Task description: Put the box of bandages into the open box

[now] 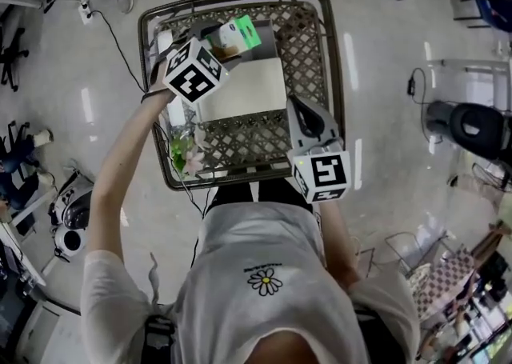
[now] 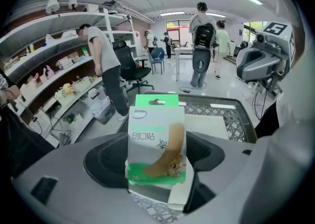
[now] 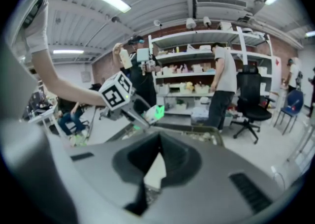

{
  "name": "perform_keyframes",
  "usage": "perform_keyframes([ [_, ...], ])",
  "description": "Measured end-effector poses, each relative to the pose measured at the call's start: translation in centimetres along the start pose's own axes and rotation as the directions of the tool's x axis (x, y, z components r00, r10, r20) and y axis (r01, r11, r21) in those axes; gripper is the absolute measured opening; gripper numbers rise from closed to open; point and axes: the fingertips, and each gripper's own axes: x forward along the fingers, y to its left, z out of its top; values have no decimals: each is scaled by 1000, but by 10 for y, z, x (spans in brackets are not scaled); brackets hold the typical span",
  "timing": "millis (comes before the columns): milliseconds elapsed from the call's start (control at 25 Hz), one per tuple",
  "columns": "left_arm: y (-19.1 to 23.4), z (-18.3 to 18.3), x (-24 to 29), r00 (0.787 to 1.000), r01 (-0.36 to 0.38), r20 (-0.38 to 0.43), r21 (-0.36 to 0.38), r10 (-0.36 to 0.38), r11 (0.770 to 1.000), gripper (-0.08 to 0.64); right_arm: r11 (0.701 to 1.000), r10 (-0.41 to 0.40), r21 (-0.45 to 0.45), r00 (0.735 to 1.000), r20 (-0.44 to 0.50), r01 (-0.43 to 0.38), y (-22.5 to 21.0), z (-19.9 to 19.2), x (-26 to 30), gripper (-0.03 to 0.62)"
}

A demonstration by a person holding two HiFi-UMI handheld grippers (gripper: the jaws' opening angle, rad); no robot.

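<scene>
Head view: a person stands at the near side of a wire basket (image 1: 309, 49) with lattice walls and a dark rim. It sits on a pale floor (image 1: 384, 114).

Left gripper (image 1: 218, 49): reaches in over the basket's far left part. Seen along its own jaws, the left gripper (image 2: 156, 161) is clamped on the box of bandages (image 2: 156, 142), one jaw pressing each side. The pack stands upright, its green hang tab on top and its printed face towards the camera (a foot with a plaster and a green band along the bottom).

Box of bandages (image 1: 233, 36): held in the air at the far left corner of the open white box (image 1: 246, 90). From above it overlaps that box's far edge. I cannot tell whether the two touch.

Open white box (image 2: 210, 123): lies flat in the middle of the basket, beyond and below the pack in the left gripper view.

Right gripper (image 1: 296, 105): over the near right part of the basket, just right of the white box. In its own view the right gripper (image 3: 160, 137) has its jaw tips together with nothing between them. Only a pale wedge of the white box shows below the tips.

Also in the basket: a green sprig with pale flowers (image 1: 186, 154) at the near left corner.
</scene>
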Motion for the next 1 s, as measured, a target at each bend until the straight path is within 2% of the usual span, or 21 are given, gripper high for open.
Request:
perform_keyframes([
  [80,-5,-8,17,997,58,-46,39,-56,998,360,999,-23,-30,999,-32,22,-3,-8,-1,31],
  [200,-14,-19,36,983,153,-119,85,-142,985,361,999,-35,-37,997,-66,33,-6,-14,-2,31],
  [320,-12,-32,55,967,201,-178,96,-181,975,362,999,-40,-24,996,-75,39,-12,-17,4,31],
  [480,3,-33,68,965,195,-204,131,-166,972,362,999,-46,1,995,-89,47,-14,-26,7,31],
  [640,-5,-50,80,939,248,-268,96,-215,964,362,999,-45,4,993,-110,46,-8,-35,8,31],
  [840,4,-44,90,951,212,-260,148,-169,966,362,999,-30,19,992,-124,33,0,-43,7,31],
  [1000,4,-47,97,948,221,-262,136,-180,966,362,999,-14,37,992,-125,19,5,-51,6,31],
])
